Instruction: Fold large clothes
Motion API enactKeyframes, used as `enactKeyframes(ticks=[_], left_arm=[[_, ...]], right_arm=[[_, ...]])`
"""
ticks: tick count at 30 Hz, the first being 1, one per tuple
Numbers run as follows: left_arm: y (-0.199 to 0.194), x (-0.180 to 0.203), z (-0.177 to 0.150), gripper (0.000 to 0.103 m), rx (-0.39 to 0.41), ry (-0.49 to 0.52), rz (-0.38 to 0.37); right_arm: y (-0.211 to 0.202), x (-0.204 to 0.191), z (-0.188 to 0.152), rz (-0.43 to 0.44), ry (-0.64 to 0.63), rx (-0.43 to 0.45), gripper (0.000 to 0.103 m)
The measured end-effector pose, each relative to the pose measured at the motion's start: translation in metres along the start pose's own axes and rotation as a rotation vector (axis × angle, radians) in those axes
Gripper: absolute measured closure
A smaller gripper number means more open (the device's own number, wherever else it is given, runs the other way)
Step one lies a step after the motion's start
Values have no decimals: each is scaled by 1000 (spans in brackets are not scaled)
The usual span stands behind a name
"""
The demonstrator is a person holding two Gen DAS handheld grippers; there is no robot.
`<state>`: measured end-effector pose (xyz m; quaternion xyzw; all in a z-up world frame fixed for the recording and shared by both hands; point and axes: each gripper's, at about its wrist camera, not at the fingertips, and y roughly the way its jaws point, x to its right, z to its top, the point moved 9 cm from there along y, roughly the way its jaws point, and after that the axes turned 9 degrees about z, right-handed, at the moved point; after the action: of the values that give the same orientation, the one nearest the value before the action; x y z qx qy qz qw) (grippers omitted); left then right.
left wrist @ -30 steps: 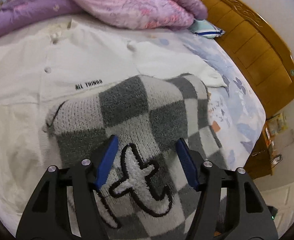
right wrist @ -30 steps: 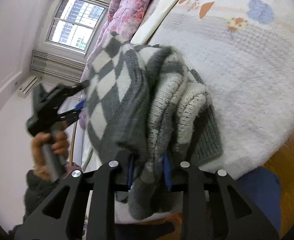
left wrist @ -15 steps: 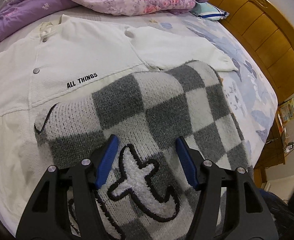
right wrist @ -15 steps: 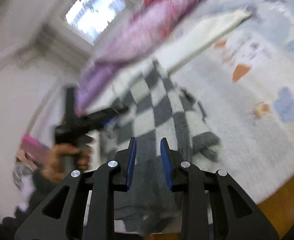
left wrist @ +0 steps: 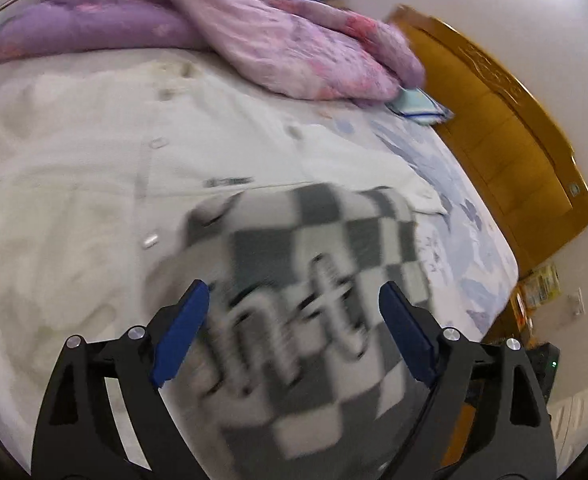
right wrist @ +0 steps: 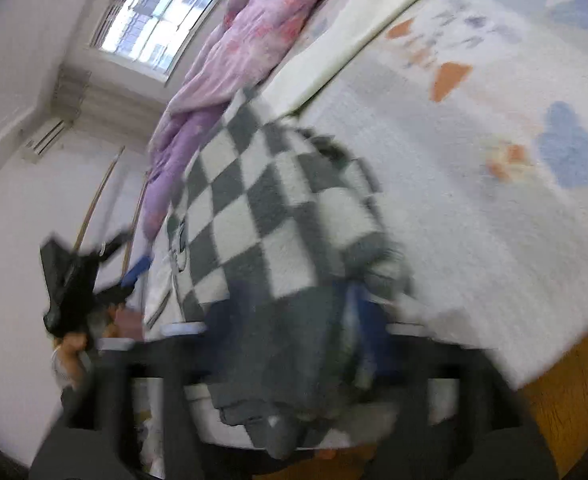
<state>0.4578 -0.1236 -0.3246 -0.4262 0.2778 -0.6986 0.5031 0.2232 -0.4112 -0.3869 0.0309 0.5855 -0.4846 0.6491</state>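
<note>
Bed (left wrist: 469,216) with purple quilt (left wrist: 254,40) at the far side. White jacket (left wrist: 94,168) spread flat — checkered sweater (left wrist: 317,248) folded, overlapping its near edge. Left gripper (left wrist: 294,320) jaws opening, pads clear of knit. Right gripper (right wrist: 290,312) blurred — jaws opening, sweater's edge between them.

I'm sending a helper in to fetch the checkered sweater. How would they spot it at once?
Go to the bed with the wooden headboard and the purple quilt heaped at its head. Near the bed's edge, partly over a spread-out white jacket, lies the checkered sweater: fuzzy knit in grey and white squares, the only patterned garment there.
</note>
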Motion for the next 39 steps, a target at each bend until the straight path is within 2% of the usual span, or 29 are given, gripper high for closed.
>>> enactKeyframes(ticks=[2,3,6,8,9,12,19,22,25,30,33,37,39], left_arm=[[0,-16,-16,16,-22,-53,13],[5,-24,-27,16,-46,-81,5],[24,-37,-52,16,-121,-145,9],[35,-41,-67,16,-164,-185,-11],[39,-41,-74,16,-184,-207,-35],[42,-41,-82,16,-183,-243,-76],[51,-34,-91,16,-208,-305,-161],[53,-34,-97,14,-216,-321,-175],[55,-38,-100,13,-228,-354,-195],[60,-35,-100,12,-240,-380,-235],[64,-32,-102,12,-252,-368,-246],[67,-25,-100,12,-252,-333,-229],[69,-25,-97,12,-253,-343,-231]], right_arm=[[7,4,-10,0,5,-33,27],[17,11,-18,-1,34,-75,27],[33,30,-24,-7,82,-119,27],[44,43,-27,63,164,-139,24],[50,47,-30,138,216,-151,24],[56,57,-31,235,284,-150,22],[75,55,-9,348,334,-123,19],[80,51,-2,333,344,-151,19],[72,25,-2,311,264,-208,28],[67,2,9,341,231,-228,29],[94,23,13,282,273,-250,28],[104,38,14,326,345,-215,26],[96,32,18,293,289,-194,34]])
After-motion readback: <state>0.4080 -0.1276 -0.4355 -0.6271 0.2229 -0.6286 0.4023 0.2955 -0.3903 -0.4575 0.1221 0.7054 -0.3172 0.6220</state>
